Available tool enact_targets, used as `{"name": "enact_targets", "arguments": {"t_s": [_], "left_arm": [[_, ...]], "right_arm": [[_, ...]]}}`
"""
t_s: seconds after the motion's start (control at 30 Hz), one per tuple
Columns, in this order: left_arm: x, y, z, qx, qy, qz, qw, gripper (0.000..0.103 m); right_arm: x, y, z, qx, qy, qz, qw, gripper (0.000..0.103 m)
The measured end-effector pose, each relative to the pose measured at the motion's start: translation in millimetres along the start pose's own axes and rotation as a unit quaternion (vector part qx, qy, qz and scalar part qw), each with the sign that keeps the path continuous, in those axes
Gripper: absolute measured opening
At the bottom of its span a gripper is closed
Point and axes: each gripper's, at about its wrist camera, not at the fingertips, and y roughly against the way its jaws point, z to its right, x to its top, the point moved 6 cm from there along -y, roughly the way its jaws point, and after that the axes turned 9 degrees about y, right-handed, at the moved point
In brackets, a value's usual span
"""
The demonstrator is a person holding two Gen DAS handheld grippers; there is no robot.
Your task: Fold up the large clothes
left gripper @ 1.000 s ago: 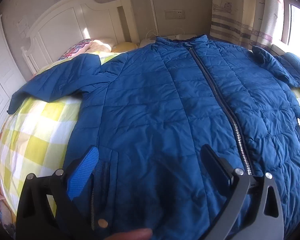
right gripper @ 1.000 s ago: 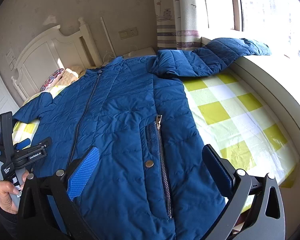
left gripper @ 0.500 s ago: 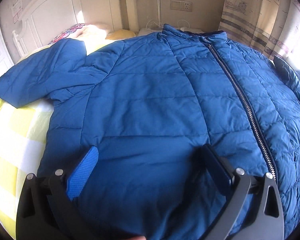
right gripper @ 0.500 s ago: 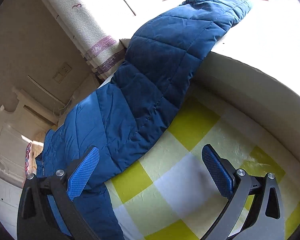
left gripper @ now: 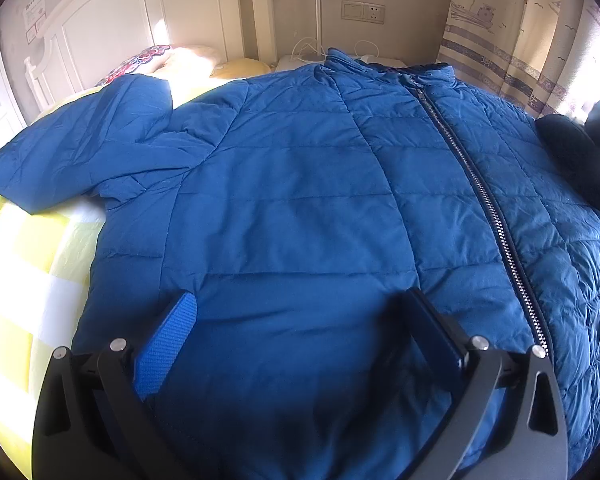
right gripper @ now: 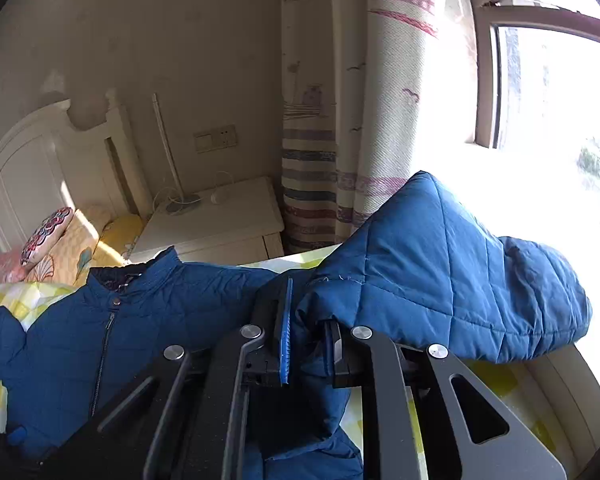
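Note:
A blue quilted jacket [left gripper: 300, 208] lies front up and zipped on a bed with a yellow and white checked cover. One sleeve [left gripper: 84, 156] stretches out to the left. My left gripper [left gripper: 300, 332] hovers open low over the jacket's lower front, nothing between its fingers. In the right wrist view my right gripper [right gripper: 308, 340] is shut on the jacket's other sleeve [right gripper: 440, 272], which is lifted off the bed and bunches over the fingers. The jacket's collar and zip [right gripper: 108, 320] lie to the left below it.
A white headboard [left gripper: 112, 28] and pillows [left gripper: 188, 60] stand at the far end. A white nightstand [right gripper: 212, 220] with cables sits beside a patterned curtain [right gripper: 340, 120]. A bright window and sill [right gripper: 540, 160] run along the right. Checked bedcover [left gripper: 24, 280] shows at left.
My right gripper moved to the right sleeve, closed on it and lifted it off the bed. My left gripper slid forward over the jacket early on and has since held still, open.

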Motion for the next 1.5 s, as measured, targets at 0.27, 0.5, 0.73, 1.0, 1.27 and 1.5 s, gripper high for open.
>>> {"name": "enact_targets", "arguments": {"t_s": [0.27,0.5,0.73,1.0,1.27,1.5], "left_arm": [[0.1,0.1,0.4,-0.001,0.001,0.0,1.0,0.101],[0.4,0.5,0.4,-0.001,0.001,0.0,1.0,0.101],[2.9,5.0,6.6,0.015,-0.026,0.003,0.9996,0.101],[20.2,47.1,144.9,-0.06,-0.188,0.054,0.9789,0.101],[12.5,27.2,298.2,-0.026,-0.366,0.098,0.925,0.1],[53.3,48.4,271.2,-0.161,-0.175,0.078,0.9682,0.019]], "right_arm": [[-84.2,-30.1,-174.8,0.119,0.196,-0.143,0.963,0.034],[-115.5,-9.5,-143.7,0.151,0.084,-0.183,0.968,0.087],[-159.6,52.8,-95.6,0.138,0.04,-0.22,0.965,0.087],[-211.9,119.6,-65.0,0.156,0.019,-0.173,0.972,0.087],[-210.7,120.6,-62.8,0.163,0.012,-0.155,0.974,0.087],[-208.2,126.4,-61.1,0.171,0.014,-0.15,0.974,0.087]]}}
